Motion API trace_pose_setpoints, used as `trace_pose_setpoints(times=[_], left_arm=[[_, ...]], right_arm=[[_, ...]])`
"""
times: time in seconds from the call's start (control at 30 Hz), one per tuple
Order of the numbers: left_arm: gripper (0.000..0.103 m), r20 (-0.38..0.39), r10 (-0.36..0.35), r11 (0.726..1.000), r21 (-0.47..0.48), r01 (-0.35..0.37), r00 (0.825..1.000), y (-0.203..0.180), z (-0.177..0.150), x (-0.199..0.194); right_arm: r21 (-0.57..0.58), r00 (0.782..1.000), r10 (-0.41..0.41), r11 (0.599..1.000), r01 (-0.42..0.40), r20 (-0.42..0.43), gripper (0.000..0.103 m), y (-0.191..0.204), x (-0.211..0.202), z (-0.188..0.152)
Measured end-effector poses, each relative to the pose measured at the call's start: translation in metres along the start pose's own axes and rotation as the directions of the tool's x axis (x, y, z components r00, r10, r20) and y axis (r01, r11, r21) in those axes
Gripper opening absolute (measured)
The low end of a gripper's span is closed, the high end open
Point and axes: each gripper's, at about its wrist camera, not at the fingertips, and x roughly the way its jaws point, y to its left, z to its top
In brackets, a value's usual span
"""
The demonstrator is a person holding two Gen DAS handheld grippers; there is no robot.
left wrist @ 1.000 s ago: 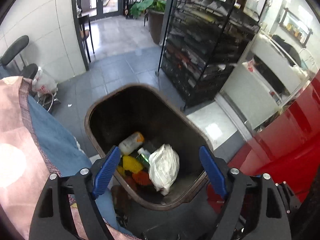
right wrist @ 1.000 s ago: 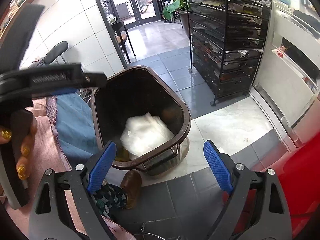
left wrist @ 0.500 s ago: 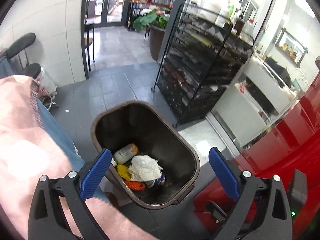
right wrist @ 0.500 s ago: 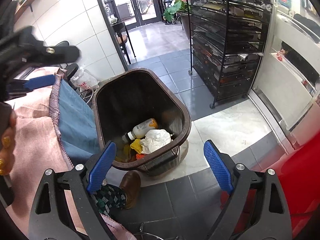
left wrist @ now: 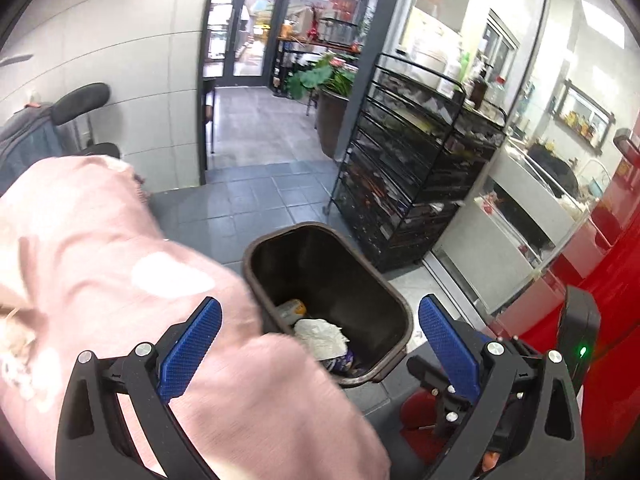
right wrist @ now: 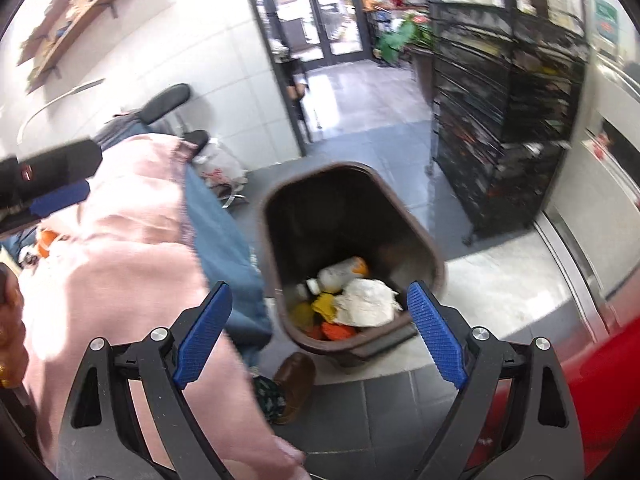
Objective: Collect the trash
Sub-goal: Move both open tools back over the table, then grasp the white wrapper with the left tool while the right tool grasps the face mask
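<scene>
A dark brown trash bin [left wrist: 256,264] stands on the tiled floor, also in the right wrist view [right wrist: 424,236]. Inside lie a crumpled white wad [left wrist: 322,334] [right wrist: 366,302], a plastic bottle with an orange cap [right wrist: 340,274] [left wrist: 292,308], and yellow [right wrist: 324,306] and orange scraps [right wrist: 338,330]. My left gripper [left wrist: 320,344] is open and empty, high above the bin, with a pink sleeve [left wrist: 120,280] across its view. My right gripper [right wrist: 320,332] is open and empty above the bin's near rim. The left gripper's blue pad [right wrist: 60,196] shows at the left of the right wrist view.
A black wire rack [left wrist: 404,168] [right wrist: 500,120] stands right of the bin. A red surface [left wrist: 608,280] [right wrist: 580,400] fills the right edge. Blue jeans [right wrist: 224,248] and a brown shoe [right wrist: 294,380] are beside the bin. A black chair [left wrist: 80,100] and glass doors [left wrist: 244,32] lie beyond.
The white wad dropped from the left gripper into the bin and settled. Both grippers have risen and pulled back from the bin; the pink sleeve now covers more of both views.
</scene>
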Motion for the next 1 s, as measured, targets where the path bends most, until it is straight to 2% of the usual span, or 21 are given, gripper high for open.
trace_pose_setpoints(times=[0.27, 0.37, 0.47, 0.7, 0.87, 0.97, 1.0], left_arm=[[0.097, 0.013, 0.137, 0.990, -0.037, -0.136, 0.990, 0.039, -0.021, -0.040], [0.097, 0.017, 0.221, 0.975, -0.037, -0.220, 0.975, 0.057, -0.030, -0.054], [0.097, 0.014, 0.263, 0.962, -0.083, -0.261, 0.965, 0.081, -0.040, -0.069], [0.097, -0.067, 0.397, 0.900, -0.166, -0.403, 0.915, 0.137, -0.058, -0.078], [0.096, -0.138, 0.439, 0.856, -0.236, -0.460, 0.888, 0.184, -0.058, -0.073], [0.093, -0.183, 0.431, 0.844, -0.264, -0.466, 0.884, 0.203, -0.053, -0.064], [0.091, -0.193, 0.418, 0.846, -0.275, -0.458, 0.888, 0.209, -0.052, -0.060]], right_arm=[[-0.114, 0.996, 0.092, 0.989, -0.091, 0.008, 0.088, 0.055, -0.004, 0.014], [-0.159, 0.993, 0.121, 0.980, -0.119, 0.006, 0.088, 0.076, -0.005, 0.020], [-0.190, 0.990, 0.140, 0.972, -0.137, 0.005, 0.088, 0.095, -0.005, 0.023], [-0.237, 0.981, 0.195, 0.952, -0.193, -0.014, 0.088, 0.127, -0.010, 0.023], [-0.280, 0.977, 0.213, 0.937, -0.208, -0.015, 0.088, 0.146, -0.014, 0.025], [-0.294, 0.975, 0.220, 0.932, -0.214, -0.014, 0.088, 0.157, -0.016, 0.025], [-0.298, 0.975, 0.222, 0.930, -0.216, -0.014, 0.088, 0.160, -0.017, 0.025]])
